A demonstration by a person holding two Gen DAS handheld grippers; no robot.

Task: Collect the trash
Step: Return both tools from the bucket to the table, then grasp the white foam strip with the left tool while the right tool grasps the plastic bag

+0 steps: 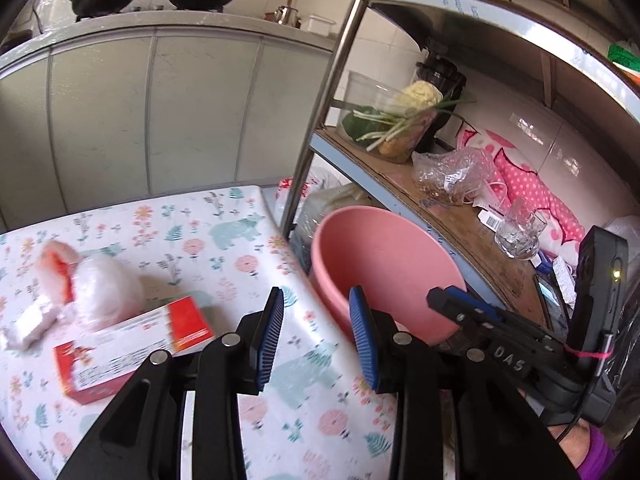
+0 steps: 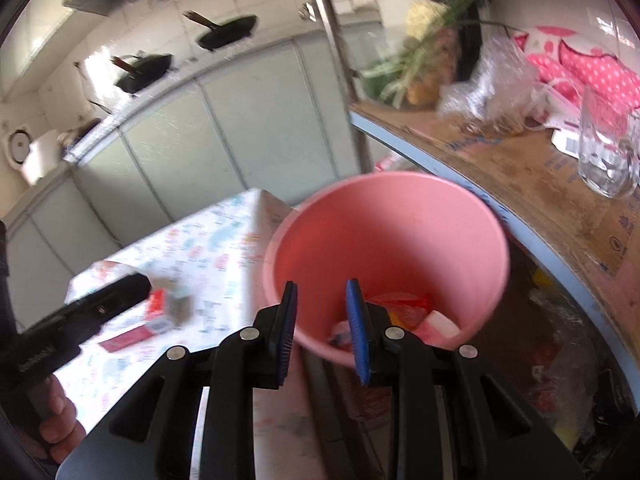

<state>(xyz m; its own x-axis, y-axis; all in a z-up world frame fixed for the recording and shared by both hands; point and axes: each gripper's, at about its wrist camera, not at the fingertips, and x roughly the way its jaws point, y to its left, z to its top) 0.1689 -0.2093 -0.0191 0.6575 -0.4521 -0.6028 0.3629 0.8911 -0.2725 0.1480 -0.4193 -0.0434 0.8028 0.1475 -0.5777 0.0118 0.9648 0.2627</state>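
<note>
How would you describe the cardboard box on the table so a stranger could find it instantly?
Start at the table with the floral, bear-printed cloth, left of the round pink plastic bin. Near its front edge lies a flat rectangular red-and-white cardboard box. Unlike the soft crumpled white plastic wrappers behind it, it is rigid, printed and sharp-cornered.

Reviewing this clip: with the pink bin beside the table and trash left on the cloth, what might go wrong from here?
1. The pink bin sits off the table's edge; a piece released early could drop outside its rim.
2. The red and white box lies against the white wrapped bundle, so grabbing one may drag the other.
3. The right gripper, jaws open, hangs at the bin's rim and could nudge it.
</note>
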